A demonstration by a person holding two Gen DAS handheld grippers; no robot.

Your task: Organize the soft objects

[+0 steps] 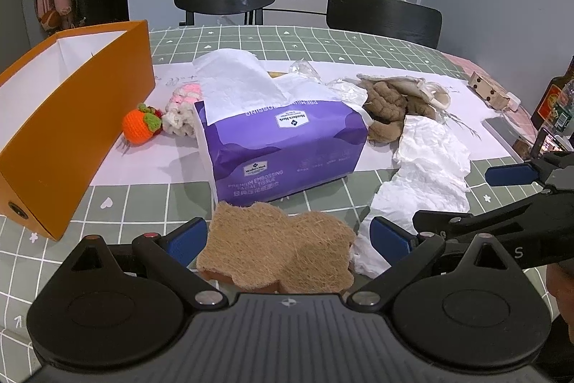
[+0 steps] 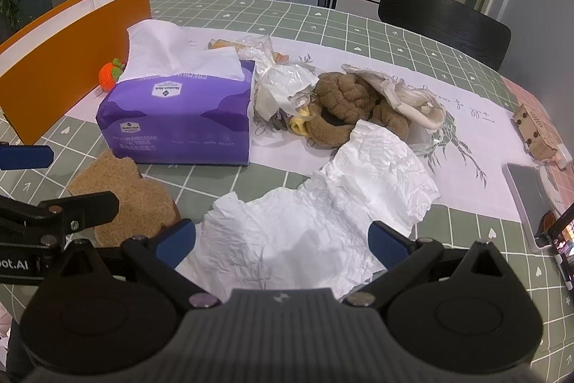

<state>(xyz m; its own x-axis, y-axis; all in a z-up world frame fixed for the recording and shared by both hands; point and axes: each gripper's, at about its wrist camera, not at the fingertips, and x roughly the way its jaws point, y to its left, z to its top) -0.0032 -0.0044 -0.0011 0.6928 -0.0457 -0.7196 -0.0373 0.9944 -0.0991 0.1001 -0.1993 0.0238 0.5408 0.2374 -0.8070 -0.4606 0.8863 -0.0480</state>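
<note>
- Fingers of our left gripper [image 1: 288, 241] spread wide around the brown scrub pad [image 1: 278, 246], low centre.
- Our right gripper [image 2: 281, 239] gapes over crumpled tissue [image 2: 323, 207], gripping nothing.

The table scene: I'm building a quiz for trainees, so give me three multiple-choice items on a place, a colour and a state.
1. Where is the orange box? A left of the tissue pack B right of it C on top of it
2. What colour is the tissue pack? A green B purple C red
3. How do the left tongs stand? A shut empty B shut on a tissue C open around the brown sponge

Answers: 1 A, the box stands at the left edge. 2 B, its wrapper is purple. 3 C, the pads sit apart on either side of the sponge.
</note>
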